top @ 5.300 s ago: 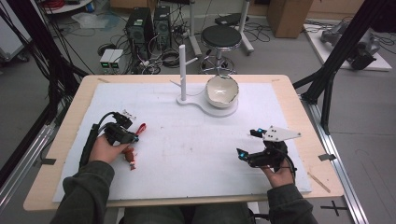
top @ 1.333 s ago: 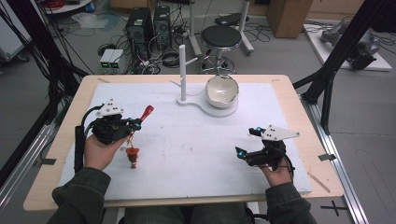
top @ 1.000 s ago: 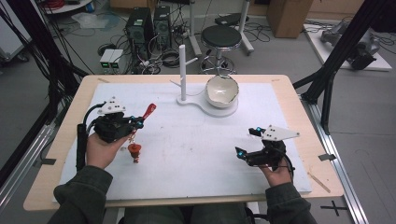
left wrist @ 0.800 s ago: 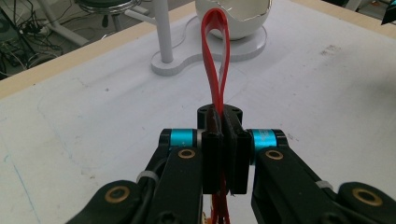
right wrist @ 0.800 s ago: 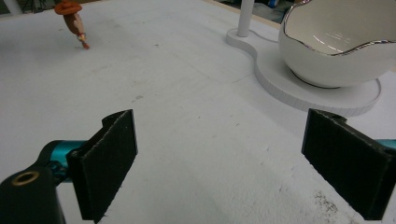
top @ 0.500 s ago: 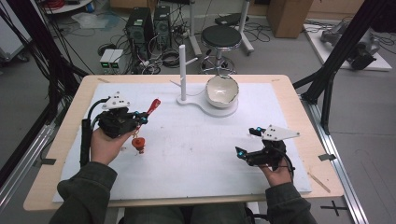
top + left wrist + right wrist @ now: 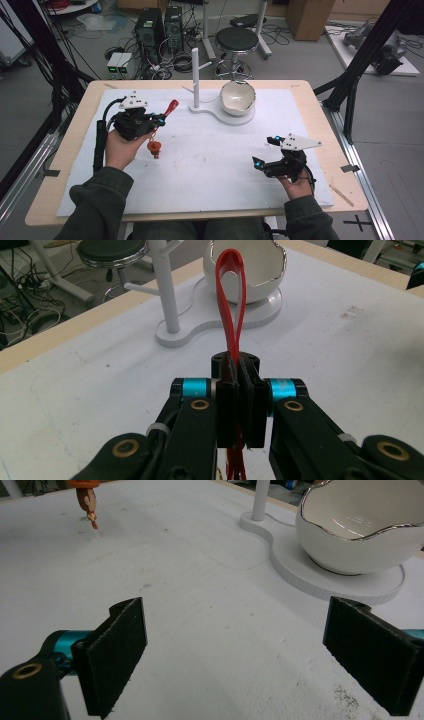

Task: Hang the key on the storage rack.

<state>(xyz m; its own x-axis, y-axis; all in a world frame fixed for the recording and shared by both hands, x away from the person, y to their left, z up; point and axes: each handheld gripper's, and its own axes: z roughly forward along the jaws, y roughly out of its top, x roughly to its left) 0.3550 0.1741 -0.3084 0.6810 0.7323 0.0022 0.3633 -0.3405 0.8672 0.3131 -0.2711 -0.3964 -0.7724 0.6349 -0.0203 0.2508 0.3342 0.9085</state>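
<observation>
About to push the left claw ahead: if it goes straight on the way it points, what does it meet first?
Probably the white egg-shaped bowl with the silver rim on its flat white stand. The held red strap loop would reach it first. The white peg post sits left of that line; depth is unclear.

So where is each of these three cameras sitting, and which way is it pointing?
High view: above the person's side, looking forward and down on the table; both forearms, left gripper and right gripper show.
Left gripper view: rides the left gripper, looking along shut jaws holding a red strap loop toward the white bowl.
Right gripper view: rides the right gripper, looking over the table between open jaws.
Shared: both gripper views show the bowl and white stand.
</observation>
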